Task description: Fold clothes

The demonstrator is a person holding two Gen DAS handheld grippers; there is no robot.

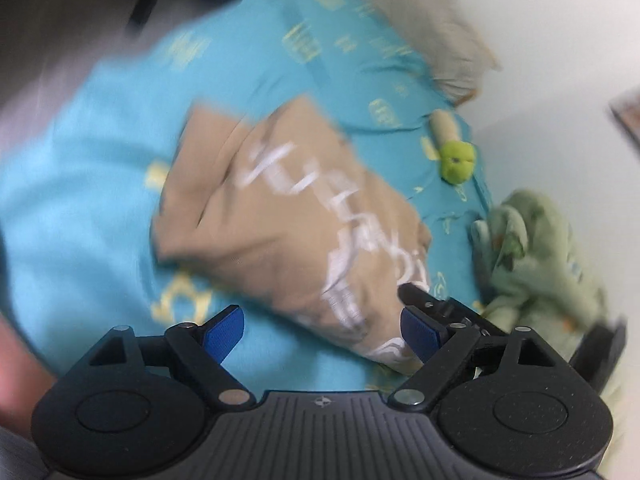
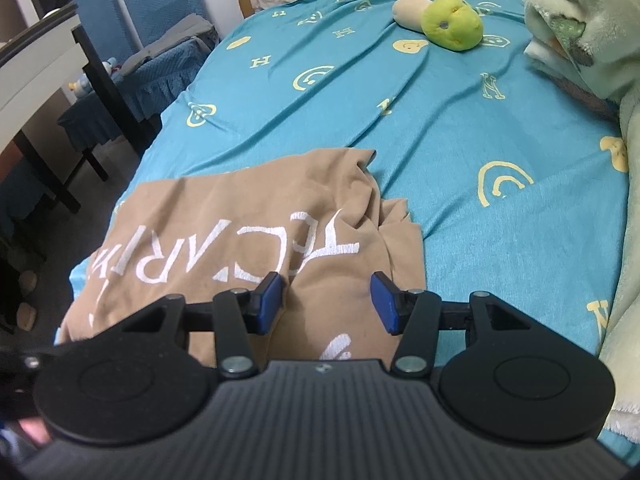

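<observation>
A tan garment (image 2: 224,232) with white embroidered letters lies crumpled on a bed with a blue sheet (image 2: 440,128). It also shows, blurred, in the left wrist view (image 1: 288,208). My right gripper (image 2: 326,302) is open, its blue pads on either side of a fold of the tan cloth near the front edge. My left gripper (image 1: 322,332) is open above the garment's near end and holds nothing. The tip of the right gripper (image 1: 432,304) shows beside the left gripper's right finger.
A green and beige plush toy (image 2: 448,20) lies on the far sheet, also in the left wrist view (image 1: 456,156). A pale green fleece blanket (image 2: 580,28) is bunched at the right. Blue-covered chairs (image 2: 152,12) and a dark table (image 2: 68,64) stand left of the bed.
</observation>
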